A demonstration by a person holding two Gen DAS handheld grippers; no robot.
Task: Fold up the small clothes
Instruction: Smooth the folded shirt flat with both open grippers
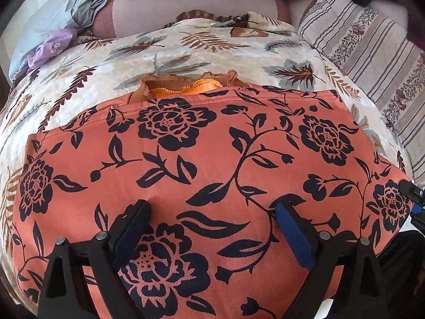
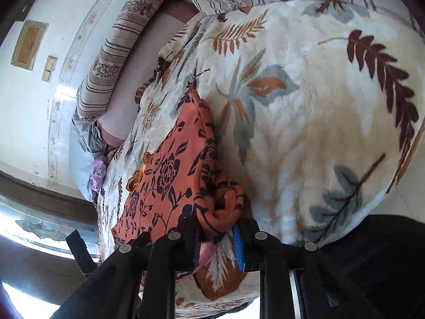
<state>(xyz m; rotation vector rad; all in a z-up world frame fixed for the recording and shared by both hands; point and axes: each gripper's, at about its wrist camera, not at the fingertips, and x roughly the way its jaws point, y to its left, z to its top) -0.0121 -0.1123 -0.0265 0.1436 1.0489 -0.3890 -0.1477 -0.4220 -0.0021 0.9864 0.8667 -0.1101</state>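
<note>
An orange garment (image 1: 212,143) with dark flower print lies flat on a cream leaf-patterned blanket (image 1: 119,61). A brown ruffled trim (image 1: 186,82) shows at its far edge. My left gripper (image 1: 213,210) hovers over the near part of the garment, open, with its fingers wide apart and only flat cloth below. In the right wrist view the garment (image 2: 164,175) runs away to the left. Its near corner is bunched into a roll (image 2: 220,215) between the pads of my right gripper (image 2: 215,231), which is shut on it. A tip of the right gripper (image 1: 411,190) shows at the garment's right edge.
Striped floral pillows (image 1: 372,53) lie along the far and right sides of the bed. Grey-blue cloth (image 1: 79,8) and a lilac piece (image 1: 50,47) are piled at the far left. The blanket (image 2: 318,106) bulges to the right of the garment. A white wall (image 2: 39,93) stands beyond.
</note>
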